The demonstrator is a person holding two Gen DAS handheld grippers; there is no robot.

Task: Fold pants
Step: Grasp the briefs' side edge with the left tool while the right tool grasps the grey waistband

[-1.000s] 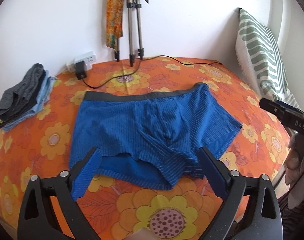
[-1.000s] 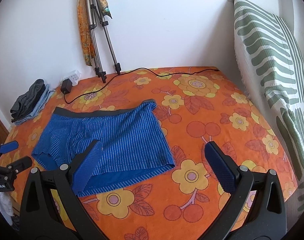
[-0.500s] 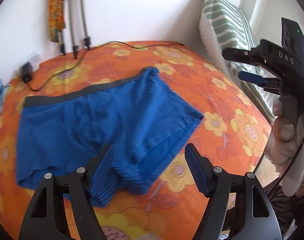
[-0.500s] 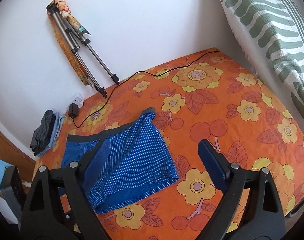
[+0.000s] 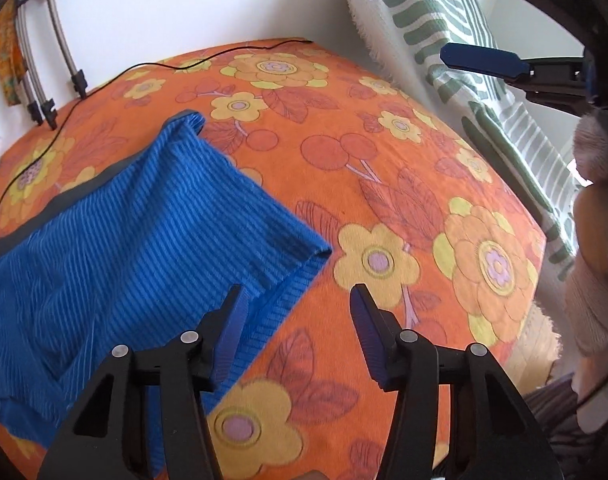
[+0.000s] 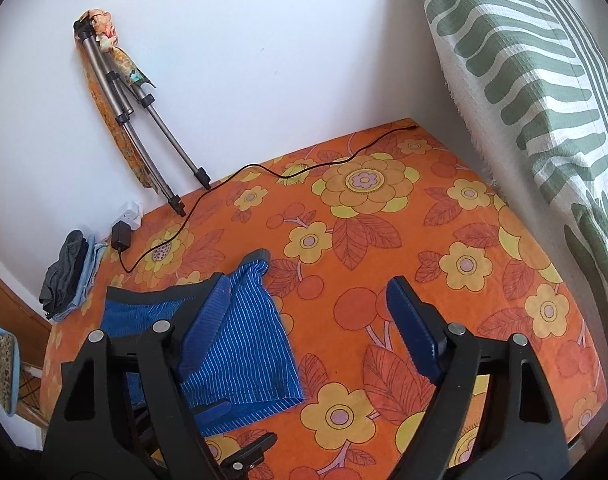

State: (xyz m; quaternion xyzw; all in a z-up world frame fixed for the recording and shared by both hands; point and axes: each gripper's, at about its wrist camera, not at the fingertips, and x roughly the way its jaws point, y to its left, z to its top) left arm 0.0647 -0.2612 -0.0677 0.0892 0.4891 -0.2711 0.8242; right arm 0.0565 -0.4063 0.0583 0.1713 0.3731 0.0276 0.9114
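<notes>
While both pairs of tongs were held spread and empty, the left tongs [image 5: 298, 312] were seen low in the frame over the near right leg hem of the blue pants [image 5: 144, 248], closer to the fabric than a second before, when the whole garment had lain in view. The right tongs [image 6: 304, 316] had been raised and tilted, so that the pants [image 6: 244, 340] sat at the lower left of their frame. A grasp of the right side for a first fold was judged to be in preparation; nothing had been folded yet. The pants were laid flat on the orange flowered bed [image 5: 384, 200]. Their left part was cut off in the left view and hidden behind a finger in the right view; contact could not be confirmed.
</notes>
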